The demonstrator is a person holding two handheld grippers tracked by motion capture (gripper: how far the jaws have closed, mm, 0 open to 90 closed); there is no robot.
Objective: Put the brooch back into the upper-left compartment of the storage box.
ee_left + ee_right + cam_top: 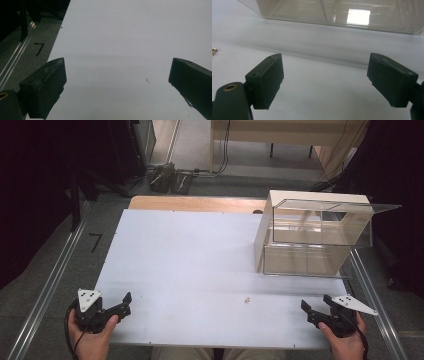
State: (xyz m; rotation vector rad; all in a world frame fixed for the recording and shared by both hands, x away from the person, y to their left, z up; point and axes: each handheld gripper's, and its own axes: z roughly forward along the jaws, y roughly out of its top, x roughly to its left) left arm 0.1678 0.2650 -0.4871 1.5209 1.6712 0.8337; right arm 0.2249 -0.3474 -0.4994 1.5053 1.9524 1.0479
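A clear plastic box (312,240) with inner dividers stands at the table's back right, its lid raised level over it; its lower front wall (332,12) faces my right gripper. A tiny gold-coloured bit (246,299) lies on the white tabletop (200,260), left of my right gripper and apart from it, and it shows again as a small gold bit (214,50). My left gripper (126,303) rests at the front left corner, open, with bare tabletop between its jaws (117,67). My right gripper (315,302) sits at the front right, open and holding nothing (325,62).
The clear box leans against a pale upright board (262,227). A wooden strip (195,202) borders the table's far edge. Metal rails (45,285) run along the floor on both sides. Cables and a pedal-like device (170,177) lie on the floor beyond.
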